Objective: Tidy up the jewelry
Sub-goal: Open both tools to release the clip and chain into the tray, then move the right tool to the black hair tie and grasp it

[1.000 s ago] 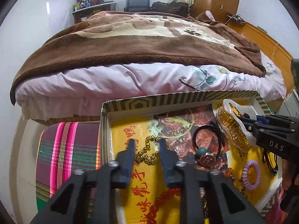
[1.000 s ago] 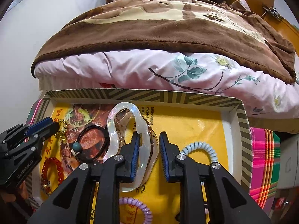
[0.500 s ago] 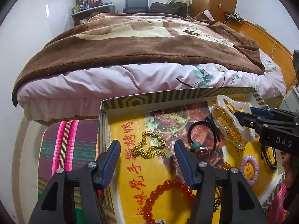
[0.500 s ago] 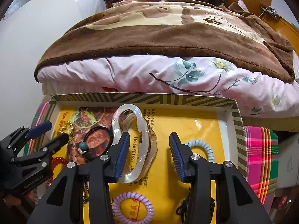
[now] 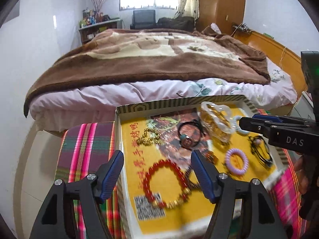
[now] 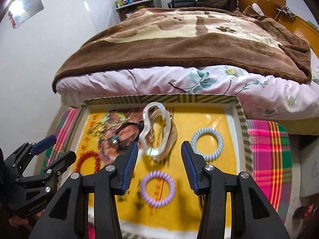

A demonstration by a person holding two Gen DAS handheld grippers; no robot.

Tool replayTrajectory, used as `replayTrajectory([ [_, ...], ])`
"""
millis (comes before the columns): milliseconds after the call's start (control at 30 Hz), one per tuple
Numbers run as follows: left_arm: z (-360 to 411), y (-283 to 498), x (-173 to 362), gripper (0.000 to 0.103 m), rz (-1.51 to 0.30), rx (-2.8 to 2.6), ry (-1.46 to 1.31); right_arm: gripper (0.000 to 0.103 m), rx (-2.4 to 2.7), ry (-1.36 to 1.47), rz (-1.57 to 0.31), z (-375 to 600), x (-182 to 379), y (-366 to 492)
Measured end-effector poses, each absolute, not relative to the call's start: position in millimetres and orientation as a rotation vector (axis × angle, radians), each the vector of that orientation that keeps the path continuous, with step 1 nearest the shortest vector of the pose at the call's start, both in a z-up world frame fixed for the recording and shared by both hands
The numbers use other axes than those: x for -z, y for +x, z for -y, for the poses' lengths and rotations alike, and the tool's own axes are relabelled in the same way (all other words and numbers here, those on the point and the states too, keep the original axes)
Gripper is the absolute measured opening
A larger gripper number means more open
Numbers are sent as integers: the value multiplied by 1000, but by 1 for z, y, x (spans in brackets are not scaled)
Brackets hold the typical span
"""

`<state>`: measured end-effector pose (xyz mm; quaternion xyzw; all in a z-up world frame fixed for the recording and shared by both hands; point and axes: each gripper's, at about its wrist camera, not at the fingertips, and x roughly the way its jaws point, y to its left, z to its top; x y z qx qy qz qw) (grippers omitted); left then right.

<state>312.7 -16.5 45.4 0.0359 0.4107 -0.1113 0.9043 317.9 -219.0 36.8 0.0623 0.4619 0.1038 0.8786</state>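
Both tools have lifted off the tray [image 6: 242, 117]; left tool [image 5: 156, 170] widening, right tool [image 6: 159, 160] wide, empty.

The cardboard box [image 6: 242, 117] has a striped matt rim and a glossy yellow printed paper floor. In it, the translucent plastic hair claw [image 6: 157, 131] shines glassily; right of it lies a pale blue spiral plastic hair tie [image 6: 207, 143], nearer a lilac one [image 6: 157, 188]. Left lie smooth, shiny red beads [image 5: 165, 181] and a glinting gold-metal chain [image 5: 149, 136]. Beneath the box lies woven plaid cloth [image 5: 83, 149]; behind, a plush brown blanket [image 6: 189, 45].
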Motion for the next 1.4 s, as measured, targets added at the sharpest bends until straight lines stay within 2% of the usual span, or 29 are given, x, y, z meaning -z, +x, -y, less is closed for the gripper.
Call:
replayTrajectory([
  [300,21,242,-65,72,-802,236,96,46,-237,154,-875,230,-66,248],
  [533,18,189,-73,74,-770,237,83,46,-213,158,-842,245,-67,189],
  [600,15,174,-72,77,-767,233,72,46,-199,154,-840,249,-63,171],
  [867,0,129,-58,77,-775,246,27,46,-168,166,-878,270,-39,116],
  [1400,-3,106,-30,78,-841,290,-6,47,-80,94,-993,297,19,62],
])
